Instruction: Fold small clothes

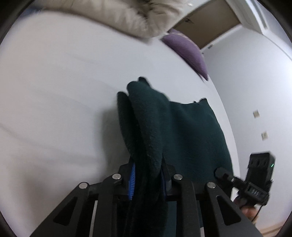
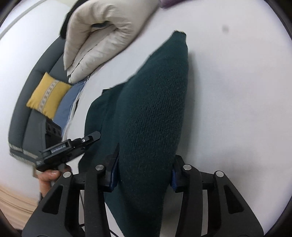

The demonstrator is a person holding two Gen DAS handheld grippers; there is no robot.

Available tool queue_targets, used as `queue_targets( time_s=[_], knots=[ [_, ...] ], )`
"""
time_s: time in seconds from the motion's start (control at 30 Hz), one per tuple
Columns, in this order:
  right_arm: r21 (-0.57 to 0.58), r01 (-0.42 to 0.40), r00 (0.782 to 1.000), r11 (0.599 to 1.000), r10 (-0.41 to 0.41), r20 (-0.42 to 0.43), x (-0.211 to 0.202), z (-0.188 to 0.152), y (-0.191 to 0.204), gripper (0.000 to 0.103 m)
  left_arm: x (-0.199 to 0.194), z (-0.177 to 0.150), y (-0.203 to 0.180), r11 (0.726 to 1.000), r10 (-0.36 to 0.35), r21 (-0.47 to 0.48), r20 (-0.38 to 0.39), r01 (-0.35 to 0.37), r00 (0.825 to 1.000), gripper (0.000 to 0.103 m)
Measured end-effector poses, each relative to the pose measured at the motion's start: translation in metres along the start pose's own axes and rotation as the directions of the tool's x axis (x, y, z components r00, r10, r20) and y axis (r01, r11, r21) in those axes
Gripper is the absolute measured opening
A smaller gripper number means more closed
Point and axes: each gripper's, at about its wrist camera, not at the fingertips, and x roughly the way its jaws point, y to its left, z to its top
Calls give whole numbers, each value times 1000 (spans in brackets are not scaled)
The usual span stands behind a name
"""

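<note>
A dark green knitted garment (image 1: 175, 127) hangs over a white bed surface (image 1: 54, 91). My left gripper (image 1: 147, 180) is shut on a bunched edge of it, cloth pinched between the blue pads (image 1: 132, 180). In the right wrist view the same garment (image 2: 153, 113) runs up and away from my right gripper (image 2: 145, 173), which is shut on a thick fold of it. The right gripper's body shows in the left wrist view (image 1: 255, 180), and the left gripper's body shows in the right wrist view (image 2: 69, 147), each beside the garment.
A beige padded coat (image 2: 98, 34) lies on the bed beyond the garment, its fur trim showing in the left wrist view (image 1: 131, 16). A purple cloth (image 1: 188, 52) lies at the bed's far edge. A grey sofa (image 2: 23, 113) with a yellow cushion (image 2: 48, 96) stands to the left.
</note>
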Motion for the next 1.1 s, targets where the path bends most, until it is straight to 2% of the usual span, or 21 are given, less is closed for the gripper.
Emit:
queue_targets(
  time_s=[0.2, 0.4, 0.53, 0.73, 0.87, 1.0, 1.1],
  knots=[
    [-97, 10, 998, 995, -4, 55, -64, -32, 46, 40, -64, -49, -47, 995, -19, 101, 50, 14, 999, 24],
    [-150, -10, 994, 989, 26, 107, -141, -97, 76, 40, -118, -105, -92, 981, -32, 196, 76, 16, 997, 24],
    [-173, -11, 990, 985, 36, 139, -182, -138, 87, 40, -139, -140, -109, 974, -40, 226, 82, 21, 996, 24],
    [-183, -4, 986, 983, 35, 166, -224, -193, 82, 40, -146, -179, -122, 970, -79, 233, 61, 63, 995, 24],
    [-155, -13, 985, 988, 39, 169, -235, -218, 71, 40, -137, -197, -121, 971, -81, 228, 32, 71, 996, 24],
    [-115, -22, 988, 993, 40, 151, -224, -232, 49, 40, -108, -208, -106, 976, -80, 201, -4, 79, 997, 24],
    [-84, -26, 991, 996, 37, 132, -199, -228, 32, 40, -83, -208, -89, 983, -73, 168, -28, 77, 997, 24]
  ],
)
